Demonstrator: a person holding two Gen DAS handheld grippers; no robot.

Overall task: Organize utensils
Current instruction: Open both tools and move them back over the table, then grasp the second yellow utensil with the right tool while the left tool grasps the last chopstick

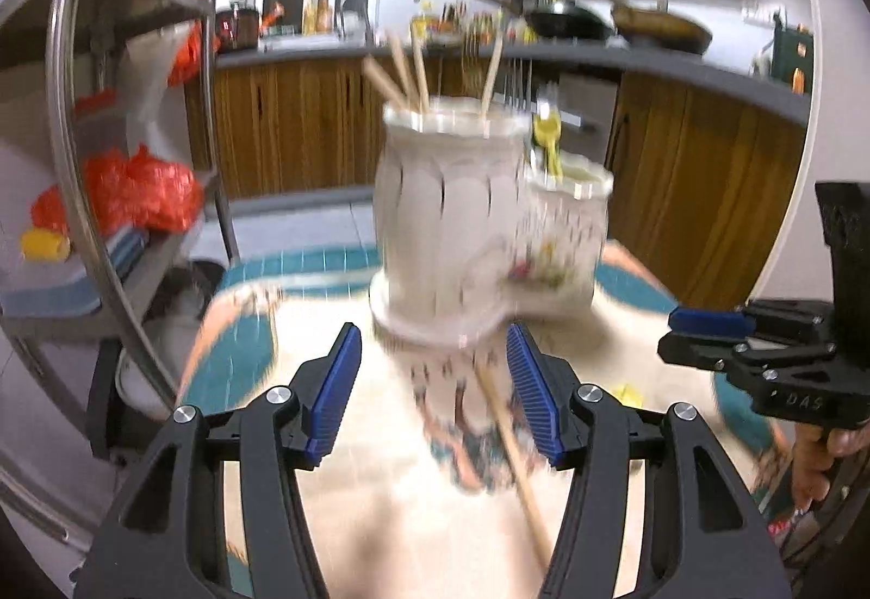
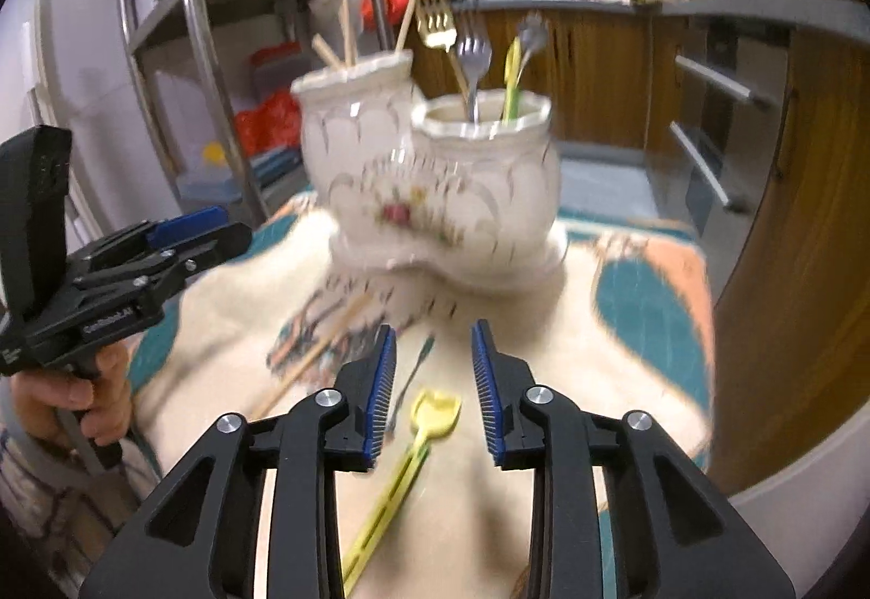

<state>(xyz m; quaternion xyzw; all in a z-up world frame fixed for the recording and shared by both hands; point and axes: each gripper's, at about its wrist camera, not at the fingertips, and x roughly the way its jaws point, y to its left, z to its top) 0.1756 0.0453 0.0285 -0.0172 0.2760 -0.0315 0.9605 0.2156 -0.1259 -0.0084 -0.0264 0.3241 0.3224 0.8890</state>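
A white ceramic double holder (image 1: 446, 218) stands on the patterned cloth; it also shows in the right wrist view (image 2: 435, 186). Its taller pot holds several chopsticks (image 1: 405, 74). Its lower pot (image 2: 484, 164) holds forks (image 2: 473, 55) and a yellow utensil (image 2: 512, 77). A loose chopstick (image 1: 516, 457) lies on the cloth between my left gripper's fingers; it also shows in the right wrist view (image 2: 321, 354). A yellow spoon (image 2: 413, 457) and a thin dark utensil (image 2: 414, 370) lie under my right gripper (image 2: 432, 392). My left gripper (image 1: 435, 387) is open and empty. My right gripper is open and empty.
A metal shelf rack (image 1: 136, 120) with red bags stands left of the table. Wooden kitchen cabinets (image 1: 707, 186) and a counter with pans run behind and to the right. The cloth-covered table edge (image 2: 701, 327) drops off on the right.
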